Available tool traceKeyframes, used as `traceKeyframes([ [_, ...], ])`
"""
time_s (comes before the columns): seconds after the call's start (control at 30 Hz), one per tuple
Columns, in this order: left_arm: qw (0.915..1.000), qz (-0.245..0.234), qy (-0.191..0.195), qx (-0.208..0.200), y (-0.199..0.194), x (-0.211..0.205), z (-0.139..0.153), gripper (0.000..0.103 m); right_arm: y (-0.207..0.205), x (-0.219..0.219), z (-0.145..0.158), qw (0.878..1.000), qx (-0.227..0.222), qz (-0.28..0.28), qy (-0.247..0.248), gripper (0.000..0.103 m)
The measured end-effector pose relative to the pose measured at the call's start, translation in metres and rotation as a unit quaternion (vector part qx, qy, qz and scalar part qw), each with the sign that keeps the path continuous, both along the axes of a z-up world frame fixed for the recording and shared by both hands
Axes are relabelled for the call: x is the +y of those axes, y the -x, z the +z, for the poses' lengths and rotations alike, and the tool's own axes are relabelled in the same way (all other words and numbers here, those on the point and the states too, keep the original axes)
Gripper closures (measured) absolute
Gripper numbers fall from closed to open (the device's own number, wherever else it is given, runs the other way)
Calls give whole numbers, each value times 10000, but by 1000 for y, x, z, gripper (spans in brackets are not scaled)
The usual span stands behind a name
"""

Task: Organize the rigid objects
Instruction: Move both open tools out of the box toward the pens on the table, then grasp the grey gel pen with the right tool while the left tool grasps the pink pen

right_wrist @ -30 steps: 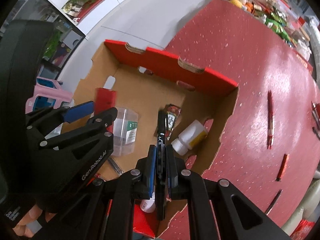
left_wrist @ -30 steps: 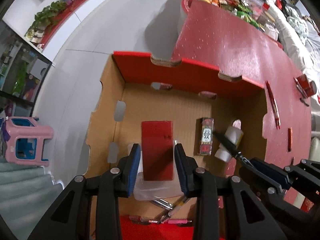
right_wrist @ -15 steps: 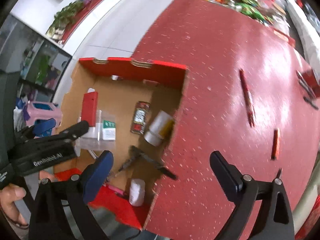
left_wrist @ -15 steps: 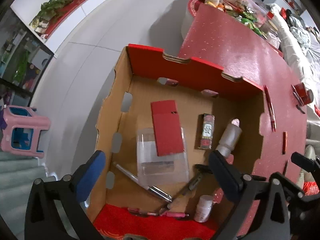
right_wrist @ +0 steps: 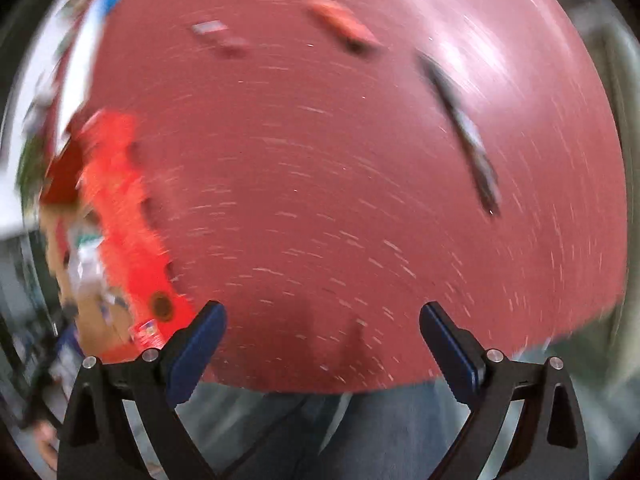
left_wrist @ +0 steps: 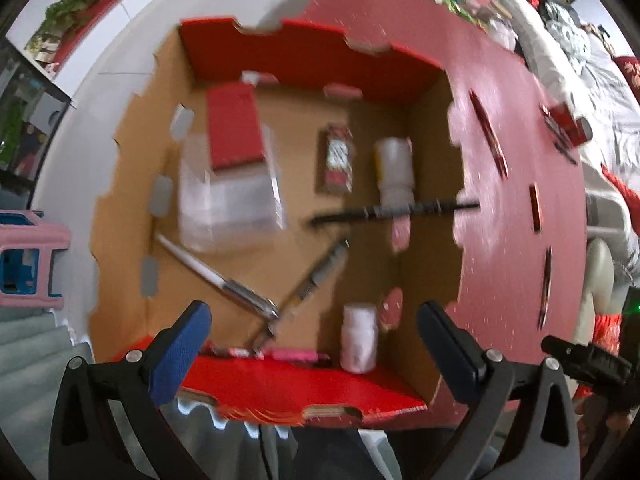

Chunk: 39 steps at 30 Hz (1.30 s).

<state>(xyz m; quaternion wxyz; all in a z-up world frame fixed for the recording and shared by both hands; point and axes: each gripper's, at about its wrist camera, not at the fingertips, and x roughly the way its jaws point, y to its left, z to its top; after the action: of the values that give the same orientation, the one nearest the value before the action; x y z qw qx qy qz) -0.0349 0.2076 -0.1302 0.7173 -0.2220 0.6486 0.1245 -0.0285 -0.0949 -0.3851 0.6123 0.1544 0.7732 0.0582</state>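
Observation:
A cardboard box (left_wrist: 132, 184) with red flaps stands at the edge of a red table (left_wrist: 516, 272). In it lie a red flat box (left_wrist: 234, 130) on a clear plastic case (left_wrist: 228, 208), a small printed box (left_wrist: 336, 160), two white bottles (left_wrist: 394, 172) (left_wrist: 358, 338), pens (left_wrist: 224, 282) and a black pen (left_wrist: 394, 212) leaning on the box's right wall. My left gripper (left_wrist: 316, 340) is open and empty above the box's near edge. My right gripper (right_wrist: 322, 340) is open and empty above the table; a dark pen (right_wrist: 464, 132) lies ahead, blurred.
Several red pens (left_wrist: 488, 136) and small items lie on the table right of the box. A pink stool (left_wrist: 24, 260) stands on the floor to the left. In the right wrist view the box's flap (right_wrist: 128, 216) is at the left, and two small red items (right_wrist: 344, 26) lie far ahead.
Both grippers opened and dropped the red flat box and the black pen into the box. The left gripper pulled back. The right gripper swung right over the table.

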Motion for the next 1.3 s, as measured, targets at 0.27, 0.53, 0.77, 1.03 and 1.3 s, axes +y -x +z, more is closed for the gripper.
traceKeyframes([
  [0.27, 9994, 72, 345, 7, -8, -29, 0, 0, 19, -62, -34, 9930, 497, -1072, -40, 5],
  [0.53, 9987, 371, 172, -309, -20, -46, 22, 0, 14, -109, -30, 9917, 92, -1281, 90, 5],
  [0.77, 9970, 612, 349, -324, -43, -61, 32, 0, 7, -187, -31, 9800, -205, -1927, 457, 5],
  [1.03, 9958, 341, 791, -303, -104, -138, 31, 0, -27, -153, -34, 9949, -695, -222, 703, 5],
  [1.3, 9995, 168, 68, -242, -215, -177, -22, 0, -69, -73, -41, 9751, -1270, 1558, 933, 5],
])
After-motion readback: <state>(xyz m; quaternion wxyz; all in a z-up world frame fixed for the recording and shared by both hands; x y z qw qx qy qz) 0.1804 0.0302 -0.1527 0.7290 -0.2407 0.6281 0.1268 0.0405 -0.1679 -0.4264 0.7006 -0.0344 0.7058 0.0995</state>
